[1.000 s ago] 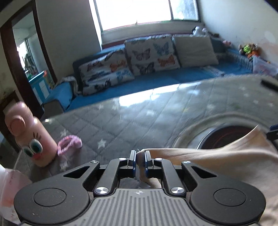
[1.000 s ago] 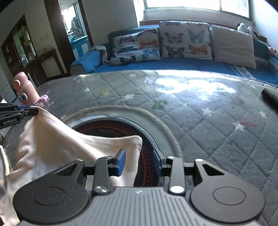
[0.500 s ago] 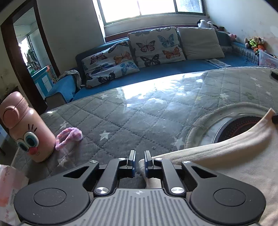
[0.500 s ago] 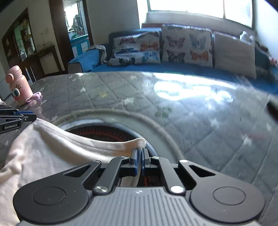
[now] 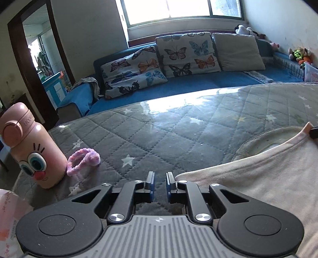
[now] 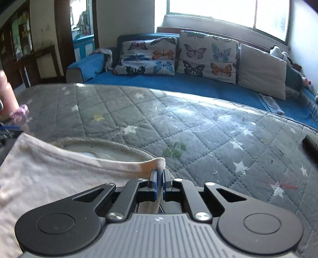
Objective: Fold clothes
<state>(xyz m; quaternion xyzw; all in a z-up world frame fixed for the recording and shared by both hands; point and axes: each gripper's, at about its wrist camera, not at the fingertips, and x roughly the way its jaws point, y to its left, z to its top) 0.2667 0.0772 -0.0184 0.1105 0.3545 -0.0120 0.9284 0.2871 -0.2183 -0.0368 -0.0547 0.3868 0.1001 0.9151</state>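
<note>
Quilted table (image 5: 178, 127) — cream garment (image 6: 59, 178) pinched in right jaws, beside parted left jaws.

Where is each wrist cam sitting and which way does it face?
Left wrist: on the left gripper, low over the quilted table cover, facing the sofa; jaws open, pink bottle at left.
Right wrist: on the right gripper, same heading; jaws shut on the cream garment.
Shared: garment, cover, butterfly pillows, window.
</note>
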